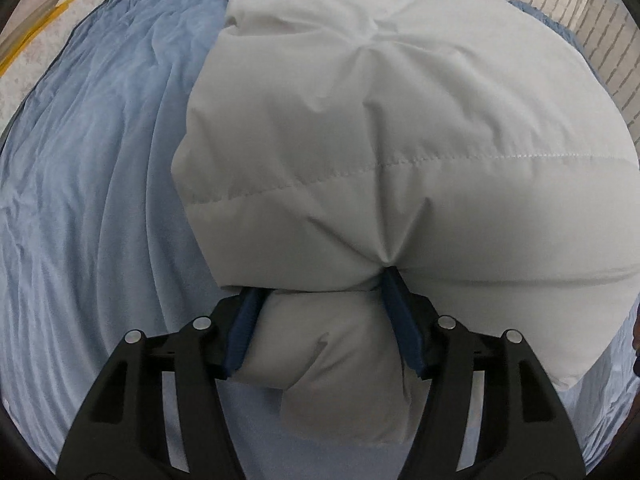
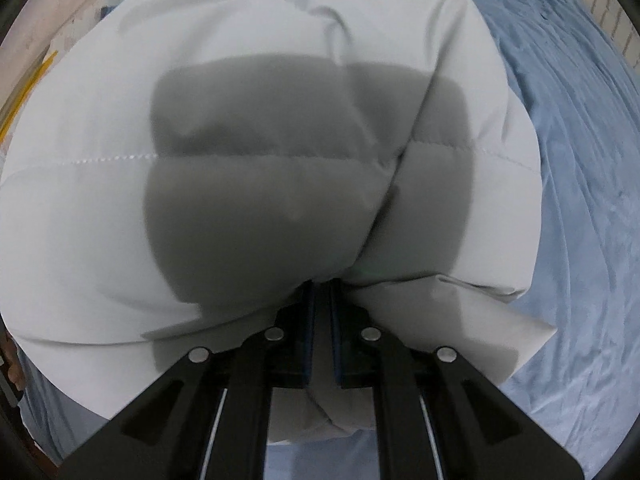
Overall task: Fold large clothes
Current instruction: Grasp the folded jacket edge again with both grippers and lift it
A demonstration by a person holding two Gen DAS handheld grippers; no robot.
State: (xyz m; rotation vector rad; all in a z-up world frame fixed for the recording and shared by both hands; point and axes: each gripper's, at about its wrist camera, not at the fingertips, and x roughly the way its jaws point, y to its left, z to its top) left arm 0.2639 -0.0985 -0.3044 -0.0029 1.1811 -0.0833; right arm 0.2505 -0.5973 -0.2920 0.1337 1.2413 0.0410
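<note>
A puffy white quilted coat (image 1: 400, 140) lies folded on a blue bedsheet (image 1: 100, 160) and fills most of both views. In the left wrist view my left gripper (image 1: 320, 284) points steeply down, and its blue pads (image 1: 402, 320) press on a thick bunched roll of the coat's near edge. In the right wrist view the coat (image 2: 280, 160) bulges in front of my right gripper (image 2: 321, 286). Its jaws stand almost together, pinching a thin fold of the coat's edge. The gripper's shadow falls dark across the coat.
The wrinkled blue sheet spreads left of the coat in the left wrist view and right of it (image 2: 580, 200) in the right wrist view. A pale brick wall (image 1: 580, 12) stands behind the bed. Yellow strips (image 1: 36, 28) lie on the floor at far left.
</note>
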